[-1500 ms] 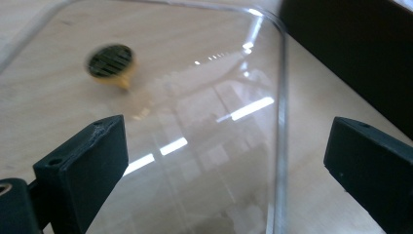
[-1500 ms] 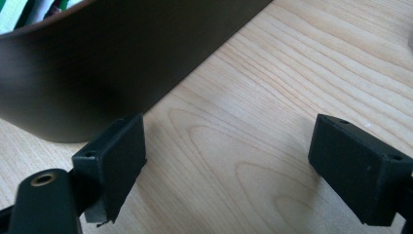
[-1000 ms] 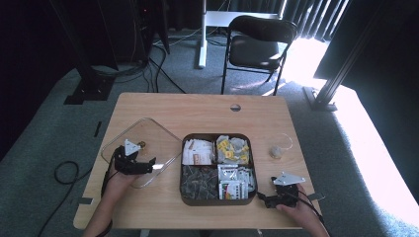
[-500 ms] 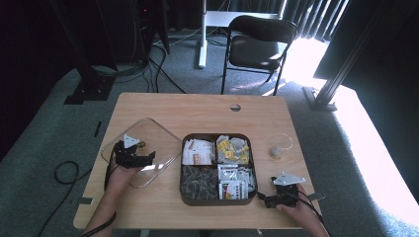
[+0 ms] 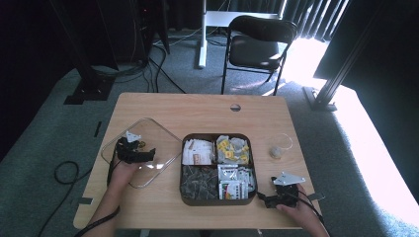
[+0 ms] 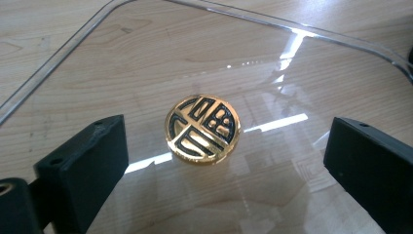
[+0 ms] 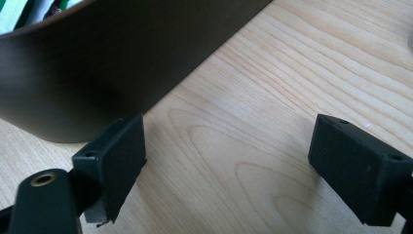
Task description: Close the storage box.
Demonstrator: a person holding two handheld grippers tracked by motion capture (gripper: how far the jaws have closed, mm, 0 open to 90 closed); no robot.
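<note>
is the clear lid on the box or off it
Off. The clear lid lies flat on the table left of the open box; the left gripper hovers with jaws open around its gold knob.

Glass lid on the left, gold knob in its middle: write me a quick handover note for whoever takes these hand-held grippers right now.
Left hand-held gripper: open, jaws either side of the gold knob of the clear glass lid, not yet pressing it; they have just been closing a little.
Right hand-held gripper: open, holds nothing, resting on the table beside the dark box's near right corner.
Things: lid lies flat on the table, left of the compartment box, which is open and full of tea packets.
Done: left gripper lined up on the knob.
Left: probably close on the knob, lift the lid and set it on the box.
</note>
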